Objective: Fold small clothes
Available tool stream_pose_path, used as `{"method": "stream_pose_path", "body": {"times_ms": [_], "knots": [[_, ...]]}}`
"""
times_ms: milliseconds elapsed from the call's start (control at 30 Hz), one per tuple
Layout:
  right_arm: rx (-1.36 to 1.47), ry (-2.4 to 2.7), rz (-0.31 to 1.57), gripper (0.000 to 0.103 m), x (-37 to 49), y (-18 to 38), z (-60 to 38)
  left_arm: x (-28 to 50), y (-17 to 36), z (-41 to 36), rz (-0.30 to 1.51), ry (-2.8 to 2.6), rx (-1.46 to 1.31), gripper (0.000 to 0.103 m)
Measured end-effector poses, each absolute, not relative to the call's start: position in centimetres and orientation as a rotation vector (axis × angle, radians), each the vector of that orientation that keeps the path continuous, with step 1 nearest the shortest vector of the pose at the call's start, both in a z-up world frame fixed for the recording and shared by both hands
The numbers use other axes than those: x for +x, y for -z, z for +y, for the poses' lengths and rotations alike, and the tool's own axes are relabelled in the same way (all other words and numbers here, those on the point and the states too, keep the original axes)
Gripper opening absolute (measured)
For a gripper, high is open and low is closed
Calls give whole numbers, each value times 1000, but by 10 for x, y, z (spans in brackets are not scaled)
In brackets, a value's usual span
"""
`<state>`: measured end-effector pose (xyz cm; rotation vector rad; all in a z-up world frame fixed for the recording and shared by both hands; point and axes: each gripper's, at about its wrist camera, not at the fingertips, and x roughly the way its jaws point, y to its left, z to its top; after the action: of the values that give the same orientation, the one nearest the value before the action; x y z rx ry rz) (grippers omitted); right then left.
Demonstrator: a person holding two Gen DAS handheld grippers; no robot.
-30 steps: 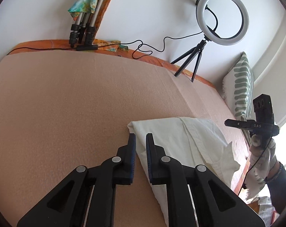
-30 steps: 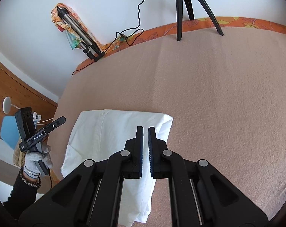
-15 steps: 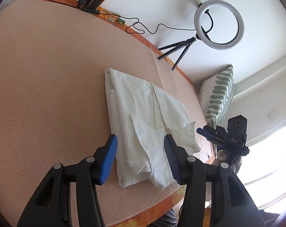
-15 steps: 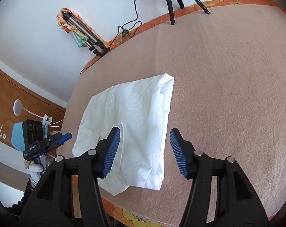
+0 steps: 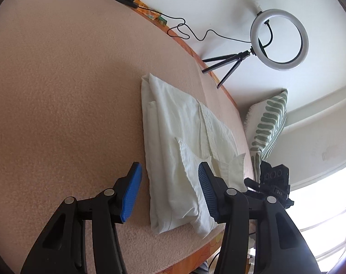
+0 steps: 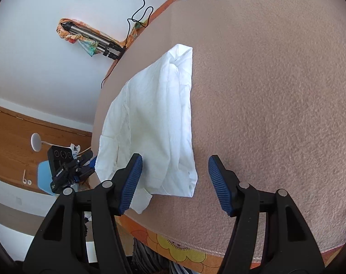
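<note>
Left hand-held gripper (image 5: pixel 169 191): jaws apart, blue pads facing each other, nothing clamped. It hovers over the near end of the white garment (image 5: pixel 184 150); the left pad shows against bare blanket, the right pad overlaps the cloth at lower centre of the frame. Whether the pads touch the fabric: cannot tell.

Right hand-held gripper (image 6: pixel 175 185): jaws apart and opening, no grip. Near corner of the garment (image 6: pixel 157 118) lies in the gap betw. the pads; the left pad overlaps the cloth edge, the right pad shows against blanket only.

Garment: folded to a long strip, flat on the pink blanket (image 5: pixel 58 91), running from lower centre toward upper centre in both views, close to the surface's near edge. One small flap hangs past that edge in the right view.

Surroundings, left view: ring light (image 5: pixel 280 40) on a small tripod at upper right, cable trailing left along the orange border; green-striped cushion (image 5: pixel 267 125) at centre right; the other unit visible below it. Right view: bundled tripod legs (image 6: pixel 90 41) wrapped in patterned cloth at upper left.
</note>
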<state>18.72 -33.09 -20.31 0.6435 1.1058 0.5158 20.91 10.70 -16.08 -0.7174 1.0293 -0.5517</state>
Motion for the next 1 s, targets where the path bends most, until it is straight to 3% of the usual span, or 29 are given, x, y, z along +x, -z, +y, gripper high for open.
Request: {"method": "stream_pose_path", "body": {"times_ms": [433,1000], "knots": [[770,-612,1093,67,170,227,-330,290,177,109,1033,530,-796,50],[708,-629,1019,79,164,219,-307,313,188,92,1017,542,-811,50]]}}
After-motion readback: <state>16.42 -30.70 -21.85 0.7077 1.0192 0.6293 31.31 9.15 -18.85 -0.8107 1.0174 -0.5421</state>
